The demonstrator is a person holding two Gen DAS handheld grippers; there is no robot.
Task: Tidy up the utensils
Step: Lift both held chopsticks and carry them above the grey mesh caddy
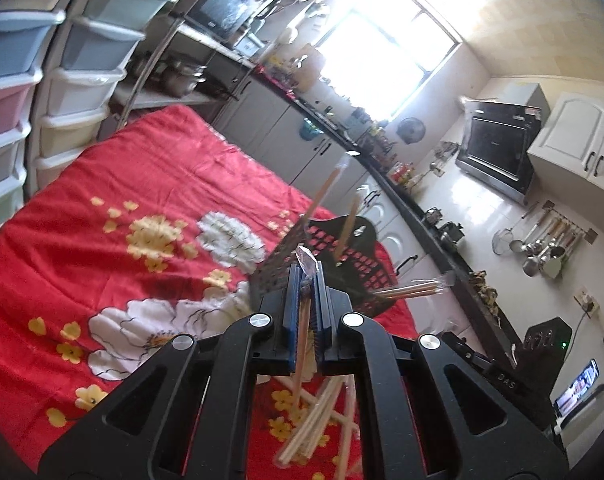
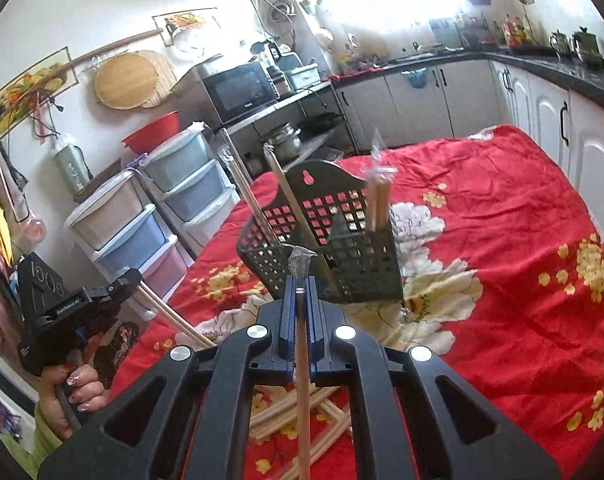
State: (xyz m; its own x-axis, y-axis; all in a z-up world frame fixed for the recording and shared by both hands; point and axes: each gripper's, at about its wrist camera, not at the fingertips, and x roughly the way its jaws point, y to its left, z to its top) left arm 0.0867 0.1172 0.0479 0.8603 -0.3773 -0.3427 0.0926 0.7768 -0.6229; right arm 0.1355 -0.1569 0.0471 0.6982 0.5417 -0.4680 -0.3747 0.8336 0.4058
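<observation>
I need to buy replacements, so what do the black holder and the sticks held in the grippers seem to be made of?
The black holder looks like moulded plastic, matte, with a square grid of holes and a keyhole hanging slot. The stick in the right gripper and the stick in the left gripper look like pale bare wood or bamboo chopsticks, each in a clear crinkled plastic sleeve; which of the two is unclear.

A perforated basket point(image 2: 322, 248) stands on the flowered cloth point(image 2: 502, 240), with wrapped chopsticks point(image 2: 378, 200) upright in it. More wrapped chopsticks lie loose point(image 2: 286, 412) on the cloth in front of it. Stacked drawer units point(image 2: 142, 224) stand left of the cloth, kitchen cabinets point(image 2: 422, 96) behind
</observation>
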